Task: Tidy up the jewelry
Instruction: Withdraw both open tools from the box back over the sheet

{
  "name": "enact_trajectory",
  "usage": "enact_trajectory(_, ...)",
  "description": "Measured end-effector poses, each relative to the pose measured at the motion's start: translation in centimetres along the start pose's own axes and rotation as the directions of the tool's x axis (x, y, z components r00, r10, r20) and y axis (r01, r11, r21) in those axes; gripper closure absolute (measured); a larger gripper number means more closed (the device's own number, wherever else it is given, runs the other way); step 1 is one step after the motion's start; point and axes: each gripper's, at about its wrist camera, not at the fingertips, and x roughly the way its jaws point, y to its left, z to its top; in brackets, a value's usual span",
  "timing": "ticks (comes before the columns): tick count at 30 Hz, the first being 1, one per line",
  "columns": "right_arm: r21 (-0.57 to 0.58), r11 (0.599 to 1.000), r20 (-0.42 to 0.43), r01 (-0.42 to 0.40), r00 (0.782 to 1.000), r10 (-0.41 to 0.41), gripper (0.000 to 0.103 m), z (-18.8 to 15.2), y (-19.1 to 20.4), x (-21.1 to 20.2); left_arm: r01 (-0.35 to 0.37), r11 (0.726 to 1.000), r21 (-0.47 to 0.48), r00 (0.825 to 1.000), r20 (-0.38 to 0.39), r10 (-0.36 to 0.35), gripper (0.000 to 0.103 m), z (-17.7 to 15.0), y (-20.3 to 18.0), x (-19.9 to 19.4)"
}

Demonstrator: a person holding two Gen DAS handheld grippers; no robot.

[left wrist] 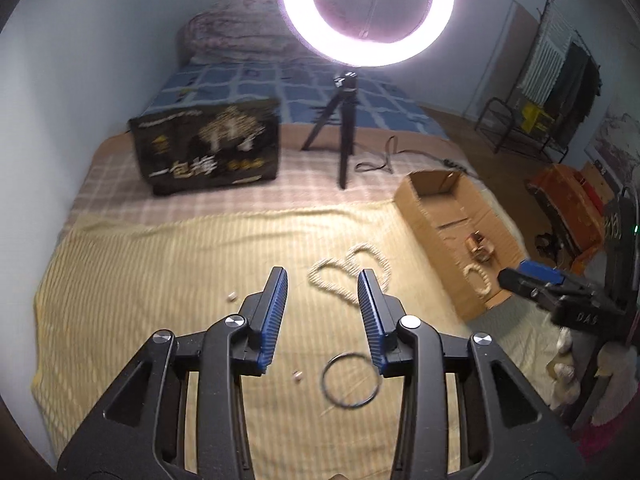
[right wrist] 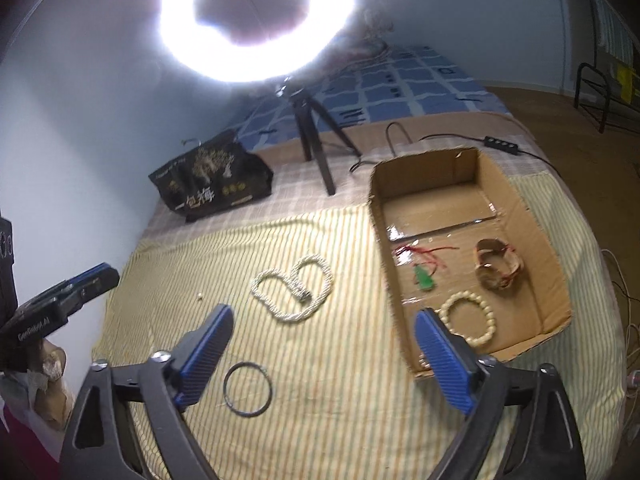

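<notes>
A pearl necklace (left wrist: 352, 276) lies looped on the striped yellow cloth, also in the right wrist view (right wrist: 296, 292). A dark bangle (left wrist: 351, 380) lies nearer me, seen too in the right wrist view (right wrist: 248, 389). An open cardboard box (right wrist: 540, 224) holds a cream bead bracelet (right wrist: 468, 320), a brown bracelet (right wrist: 498, 266) and a green pendant on red cord (right wrist: 424, 278). My left gripper (left wrist: 323, 274) is open and empty above the cloth, the bangle below its fingers. My right gripper (right wrist: 324, 316) is open and empty, left of the box's front corner.
Two small loose beads (left wrist: 230, 298) (left wrist: 297, 376) lie on the cloth. A black snack bag (left wrist: 208, 144) and a ring light on a tripod (left wrist: 344, 136) stand behind. The cardboard box (left wrist: 452, 216) sits at the cloth's right edge. A cable and power strip (right wrist: 500, 142) lie behind it.
</notes>
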Motion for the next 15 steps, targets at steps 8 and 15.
enact_trajectory(8, 0.014, 0.999, -0.046, -0.036, 0.998, 0.037, 0.0, -0.6, 1.7, 2.0, -0.017, 1.0, -0.022, 0.999, -0.036, 0.016, 0.066, -3.1, 2.8, 0.3)
enact_trajectory(15, 0.043, 0.997, -0.084, -0.063, 0.994, 0.066, 0.006, -0.7, 2.6, 4.5, 0.0, 0.997, -0.073, 0.996, -0.089, -0.007, 0.066, -4.0, 4.4, 2.1)
